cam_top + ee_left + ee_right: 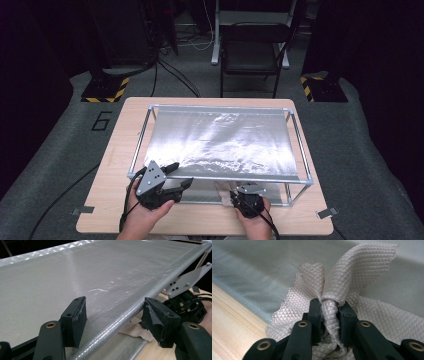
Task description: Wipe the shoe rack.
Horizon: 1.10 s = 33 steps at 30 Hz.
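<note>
A silvery mesh sheet [220,140] is stretched over a low metal frame [300,150] on the wooden table [200,220]. My left gripper [181,175] is open at the frame's near left. Its jaws straddle the sheet's front edge [125,315], one above the sheet and one past the edge, and neither presses on it. My right gripper [236,196] is at the frame's near side, shut on a bunched fold of beige quilted cloth [342,272]. The cloth [221,191] lies on the table just under the front rail and also appears in the left gripper view [136,330].
A black folding chair [252,50] and cables stand on the floor beyond the table. Yellow-and-black striped stand bases [106,90] sit at the far left and far right. Bare wood runs along the table's near edge and left side.
</note>
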{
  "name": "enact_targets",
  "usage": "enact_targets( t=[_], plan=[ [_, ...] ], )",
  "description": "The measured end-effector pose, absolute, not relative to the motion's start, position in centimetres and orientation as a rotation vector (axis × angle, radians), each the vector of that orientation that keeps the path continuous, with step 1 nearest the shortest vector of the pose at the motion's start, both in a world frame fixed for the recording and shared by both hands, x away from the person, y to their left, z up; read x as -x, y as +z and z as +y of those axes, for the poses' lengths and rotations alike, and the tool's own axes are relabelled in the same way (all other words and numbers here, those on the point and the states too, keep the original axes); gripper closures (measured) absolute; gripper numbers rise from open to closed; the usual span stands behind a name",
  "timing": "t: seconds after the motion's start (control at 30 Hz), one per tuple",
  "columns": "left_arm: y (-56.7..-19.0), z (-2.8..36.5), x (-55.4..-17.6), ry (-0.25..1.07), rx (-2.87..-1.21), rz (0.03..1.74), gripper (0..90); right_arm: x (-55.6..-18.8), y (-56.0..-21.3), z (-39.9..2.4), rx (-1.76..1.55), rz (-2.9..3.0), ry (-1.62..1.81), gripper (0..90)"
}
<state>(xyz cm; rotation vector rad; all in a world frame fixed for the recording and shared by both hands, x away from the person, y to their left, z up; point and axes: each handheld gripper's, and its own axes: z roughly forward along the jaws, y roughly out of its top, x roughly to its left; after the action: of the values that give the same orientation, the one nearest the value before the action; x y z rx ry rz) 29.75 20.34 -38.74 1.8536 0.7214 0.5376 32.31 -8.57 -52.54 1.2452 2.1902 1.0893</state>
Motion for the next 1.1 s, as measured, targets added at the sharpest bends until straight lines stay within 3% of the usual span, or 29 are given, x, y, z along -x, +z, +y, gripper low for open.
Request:
enact_targets(
  t=[0.33,0.9,1.1],
  plan=[
    [-38.7,20.4,-29.8,0.54,-1.855,0.717,36.1,-32.3,-52.5,-9.6,-1.252,2.186,1.083,75.7],
    [-38.7,20.4,-29.9,0.538,-1.854,0.718,36.2,-31.2,-52.3,-15.8,-1.387,2.079,1.051,75.7],
    [-38.7,20.3,-29.9,0.537,-1.853,0.721,36.2,-31.3,-52.4,-15.0,-1.38,2.084,1.028,75.8]
  ],
)
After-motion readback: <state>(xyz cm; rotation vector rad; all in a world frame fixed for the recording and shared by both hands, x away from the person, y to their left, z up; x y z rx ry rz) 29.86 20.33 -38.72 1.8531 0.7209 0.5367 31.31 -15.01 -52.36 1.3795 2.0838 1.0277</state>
